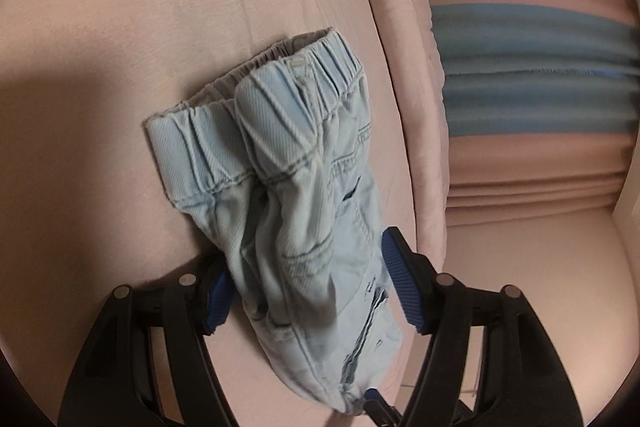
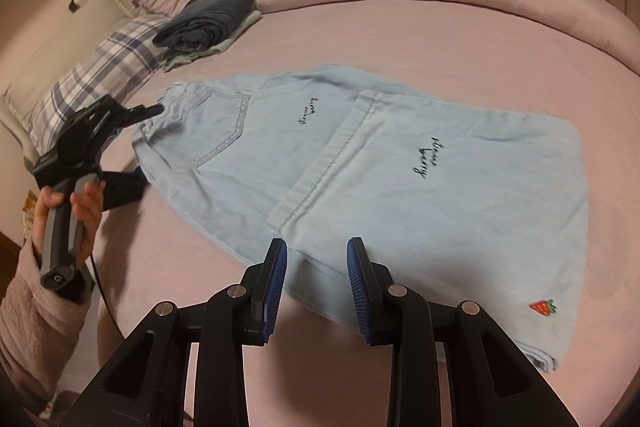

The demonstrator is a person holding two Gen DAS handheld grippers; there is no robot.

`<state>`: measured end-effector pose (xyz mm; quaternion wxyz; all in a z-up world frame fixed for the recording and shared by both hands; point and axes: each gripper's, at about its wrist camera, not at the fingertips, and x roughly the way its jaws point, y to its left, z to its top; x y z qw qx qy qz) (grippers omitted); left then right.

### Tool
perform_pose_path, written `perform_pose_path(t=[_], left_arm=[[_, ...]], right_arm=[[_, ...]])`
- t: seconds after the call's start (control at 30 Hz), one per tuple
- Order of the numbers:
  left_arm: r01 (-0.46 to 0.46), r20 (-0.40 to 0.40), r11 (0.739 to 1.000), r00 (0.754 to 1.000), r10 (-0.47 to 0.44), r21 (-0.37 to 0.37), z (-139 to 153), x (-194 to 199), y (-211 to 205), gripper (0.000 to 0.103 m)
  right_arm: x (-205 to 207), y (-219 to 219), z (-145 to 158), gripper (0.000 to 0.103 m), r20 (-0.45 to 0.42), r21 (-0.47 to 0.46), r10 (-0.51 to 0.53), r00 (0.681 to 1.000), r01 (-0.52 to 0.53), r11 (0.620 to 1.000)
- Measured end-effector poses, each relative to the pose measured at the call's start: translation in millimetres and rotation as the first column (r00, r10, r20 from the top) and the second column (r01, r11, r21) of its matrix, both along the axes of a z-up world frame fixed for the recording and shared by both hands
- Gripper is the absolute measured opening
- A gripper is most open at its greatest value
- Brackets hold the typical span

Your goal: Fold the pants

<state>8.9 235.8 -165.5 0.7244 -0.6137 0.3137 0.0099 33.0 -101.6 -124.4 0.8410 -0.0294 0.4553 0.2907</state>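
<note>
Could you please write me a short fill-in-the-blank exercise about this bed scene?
1. The light blue pants lie on a ___ bedsheet.
2. The small red emblem stitched on the pants is a ___.
3. The left gripper sits at the pants' ___ end.
Missing words: pink; strawberry; waistband.

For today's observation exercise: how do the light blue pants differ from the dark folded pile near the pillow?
The pants are pale blue; the pile is dark grey-blue on top. The pants lie spread out, one leg folded back, while the pile is compactly folded and stacked. The pants bear stitched writing and a strawberry; the pile looks plain. Both rest on the pink bed.
</note>
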Motion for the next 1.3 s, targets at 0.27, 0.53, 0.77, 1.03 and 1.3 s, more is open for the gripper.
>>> perform_pose_path(t=[0.27,0.53,0.77,1.03,1.3], left_arm=[[0.000,-0.042,0.994,0.999,0.004,0.111,6.9,-16.7,-1.2,0.024],[0.092,0.013,0.884,0.994,-0.111,0.459,64.9,-3.9,-31.2,0.022],[0.148,0.004,0.799,0.983,-0.185,0.583,77.9,1.6,-51.1,0.022],[0.181,0.049,0.690,0.953,-0.299,0.701,116.1,4.3,-90.1,0.022],[0.224,0.029,0.579,0.918,-0.395,0.784,136.8,13.6,-143.9,0.022]], right_arm=[[22.1,35.3,4.5,0.031,-0.025,0.040,0.019,1.000,-0.018,0.999],[64.1,87.5,-4.9,0.031,-0.059,0.015,0.021,0.998,-0.021,1.000],[75.8,120.1,-31.6,0.031,-0.079,-0.078,0.012,0.997,-0.018,0.997],[74.8,66.5,-17.0,0.031,-0.186,0.131,-0.043,0.982,0.068,0.989],[58.6,52.2,-34.4,0.031,-0.313,0.183,0.045,0.949,0.014,0.983]])
